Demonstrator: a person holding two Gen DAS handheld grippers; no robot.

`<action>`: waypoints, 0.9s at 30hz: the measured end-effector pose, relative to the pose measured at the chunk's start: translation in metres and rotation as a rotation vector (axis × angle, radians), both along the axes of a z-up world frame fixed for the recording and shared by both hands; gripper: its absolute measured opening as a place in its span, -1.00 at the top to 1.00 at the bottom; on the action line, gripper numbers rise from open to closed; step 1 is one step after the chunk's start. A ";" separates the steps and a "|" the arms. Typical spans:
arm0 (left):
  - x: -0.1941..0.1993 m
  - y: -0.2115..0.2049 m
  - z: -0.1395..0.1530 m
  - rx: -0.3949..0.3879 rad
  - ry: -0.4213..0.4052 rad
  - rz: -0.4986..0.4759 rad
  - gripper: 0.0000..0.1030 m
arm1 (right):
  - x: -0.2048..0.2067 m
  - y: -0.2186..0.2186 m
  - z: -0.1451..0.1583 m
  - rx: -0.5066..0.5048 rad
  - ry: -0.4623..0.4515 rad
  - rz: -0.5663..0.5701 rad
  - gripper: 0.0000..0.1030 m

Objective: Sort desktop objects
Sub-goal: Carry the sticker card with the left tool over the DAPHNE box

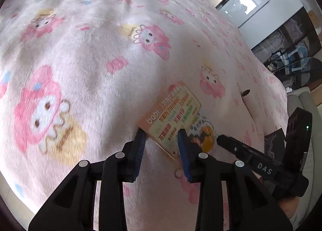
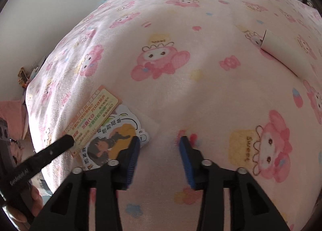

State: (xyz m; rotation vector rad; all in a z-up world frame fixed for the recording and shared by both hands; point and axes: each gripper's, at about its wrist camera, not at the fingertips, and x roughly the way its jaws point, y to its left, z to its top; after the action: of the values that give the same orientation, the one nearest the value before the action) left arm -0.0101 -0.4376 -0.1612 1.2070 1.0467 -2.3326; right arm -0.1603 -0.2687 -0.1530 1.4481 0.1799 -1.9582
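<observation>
An orange card with green and red print [image 1: 171, 114] lies on the pink cartoon blanket [image 1: 80, 60], partly over a die-cut cartoon card with a dark-haired figure [image 1: 203, 132]. My left gripper [image 1: 161, 136] straddles the orange card's near corner with its jaws apart and not pressing on it. In the right wrist view the orange card [image 2: 94, 114] and cartoon card [image 2: 112, 136] sit at lower left. My right gripper [image 2: 160, 142] is open over bare blanket [image 2: 201, 80], and its left finger [image 2: 132, 150] overlaps the cartoon card's edge.
A cream paper tube [image 1: 246, 98] [image 2: 281, 50] lies on the blanket further right. White cabinets and dark glass shelving [image 1: 281, 40] stand beyond the bed's far right edge. A pale wall [image 2: 50, 9] borders the left side. A hand [image 2: 34, 196] holds the left tool.
</observation>
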 end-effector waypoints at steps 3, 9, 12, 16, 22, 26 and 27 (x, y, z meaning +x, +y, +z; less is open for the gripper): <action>-0.016 -0.001 -0.011 0.009 -0.018 -0.029 0.32 | -0.003 -0.005 -0.009 0.009 -0.023 -0.001 0.13; -0.026 0.006 -0.015 0.011 0.002 -0.031 0.37 | -0.006 -0.013 -0.016 -0.019 -0.045 0.024 0.06; -0.022 0.010 -0.010 0.017 0.025 -0.022 0.61 | -0.004 -0.017 -0.013 -0.075 -0.061 0.058 0.15; -0.014 0.020 0.003 0.027 0.063 -0.025 0.73 | 0.004 -0.014 -0.006 -0.063 -0.021 0.051 0.56; -0.006 0.056 0.017 -0.003 0.060 -0.084 0.79 | 0.013 0.013 0.003 -0.101 -0.036 0.032 0.58; -0.009 0.084 0.025 0.019 0.076 -0.143 0.79 | 0.016 0.042 0.015 -0.122 -0.043 -0.013 0.58; -0.012 0.092 0.029 0.022 0.083 -0.160 0.79 | 0.016 0.052 0.019 -0.127 -0.038 -0.026 0.58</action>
State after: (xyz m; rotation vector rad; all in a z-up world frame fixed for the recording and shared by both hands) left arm -0.0217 -0.3452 -0.1326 1.2542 1.0399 -2.5181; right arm -0.1442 -0.2171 -0.1342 1.4104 0.0190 -1.9252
